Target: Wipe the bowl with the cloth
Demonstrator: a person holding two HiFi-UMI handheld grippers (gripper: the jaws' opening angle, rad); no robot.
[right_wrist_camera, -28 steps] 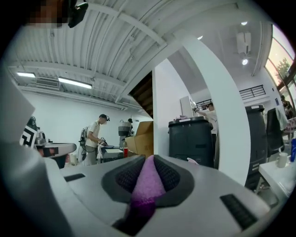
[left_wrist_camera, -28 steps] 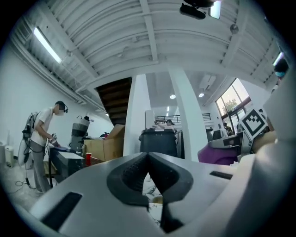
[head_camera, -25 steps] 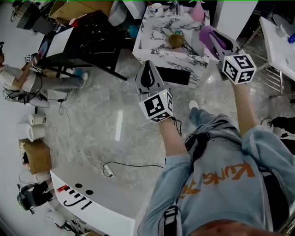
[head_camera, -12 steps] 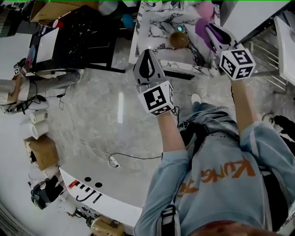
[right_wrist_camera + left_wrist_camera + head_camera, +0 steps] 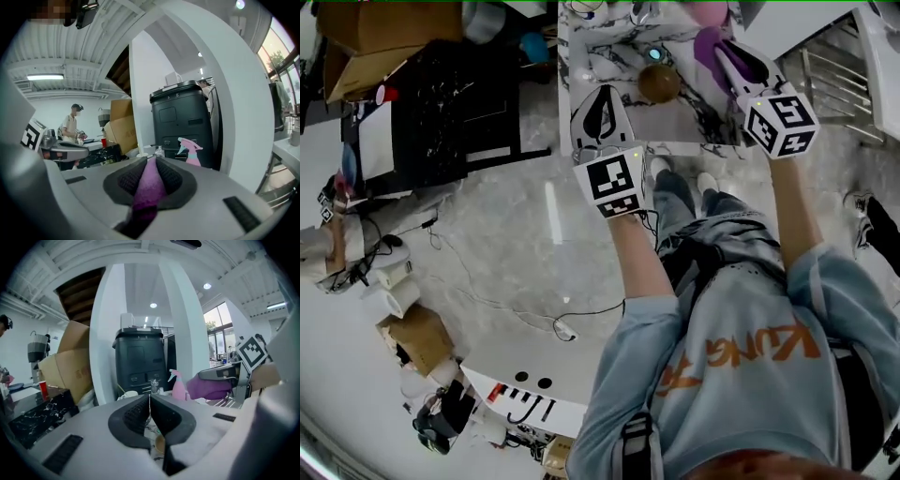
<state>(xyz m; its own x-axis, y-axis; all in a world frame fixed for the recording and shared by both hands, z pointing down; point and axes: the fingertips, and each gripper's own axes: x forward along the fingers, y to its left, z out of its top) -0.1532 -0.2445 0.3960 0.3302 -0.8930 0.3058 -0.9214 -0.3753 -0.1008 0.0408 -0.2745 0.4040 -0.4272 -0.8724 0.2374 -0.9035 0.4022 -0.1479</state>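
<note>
A brown bowl (image 5: 659,82) stands on the marble table (image 5: 609,56); I catch a sliver of it under the left jaws (image 5: 160,444). My left gripper (image 5: 602,96) is shut with nothing in it (image 5: 150,401), and it reaches over the table's near edge, left of the bowl. My right gripper (image 5: 724,58) is shut on a purple cloth (image 5: 711,49), held just right of the bowl. In the right gripper view the cloth (image 5: 149,183) fills the gap between the jaws (image 5: 151,161). In the left gripper view the cloth (image 5: 212,387) hangs from the right gripper.
A pink spray bottle (image 5: 709,11) (image 5: 191,152) and small cups stand at the table's far side. Behind it rise a black bin (image 5: 140,363) and white pillars. A black table (image 5: 441,112) and cardboard boxes (image 5: 370,23) stand to the left. A person (image 5: 70,127) stands far off.
Both grippers have moved forward toward the marble table, and the bowl now lies between them. The left gripper has come over the table's near edge. The cloth stays in the right jaws.
</note>
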